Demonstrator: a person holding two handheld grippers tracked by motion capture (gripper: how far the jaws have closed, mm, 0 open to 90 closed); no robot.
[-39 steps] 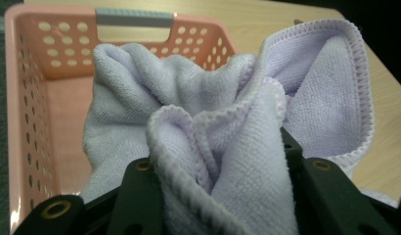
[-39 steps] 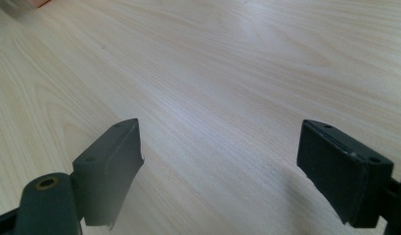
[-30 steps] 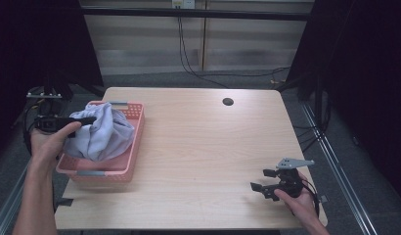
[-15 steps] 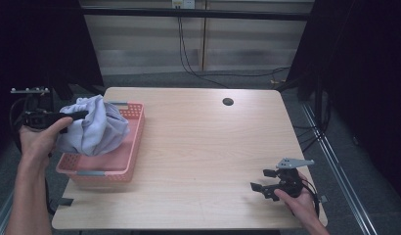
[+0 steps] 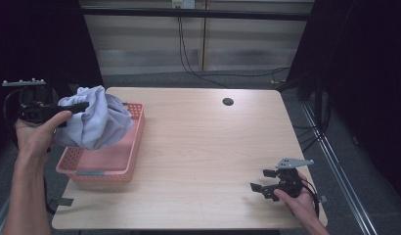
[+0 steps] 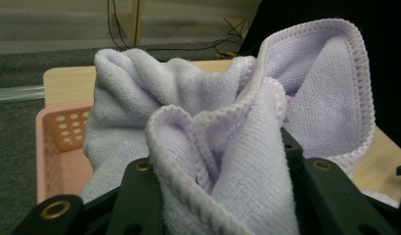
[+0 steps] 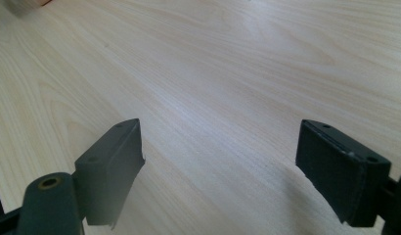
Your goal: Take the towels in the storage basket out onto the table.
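The left gripper (image 6: 223, 196) has its jaws clamped on a bunched fold of the lilac towel (image 5: 98, 122), which hangs above the pink basket (image 5: 98, 169) at the desk's left edge. The right gripper (image 7: 220, 166) rests near the desk's (image 5: 198, 147) front right corner, jaws spread wide with nothing between them.

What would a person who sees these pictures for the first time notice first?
Most striking is the lilac towel, bunched between the jaws of the left gripper and hanging above the pink basket at the table's left edge. Next comes the right gripper, whose jaws stand open with nothing between them, low over the bare wooden table near its front right corner.
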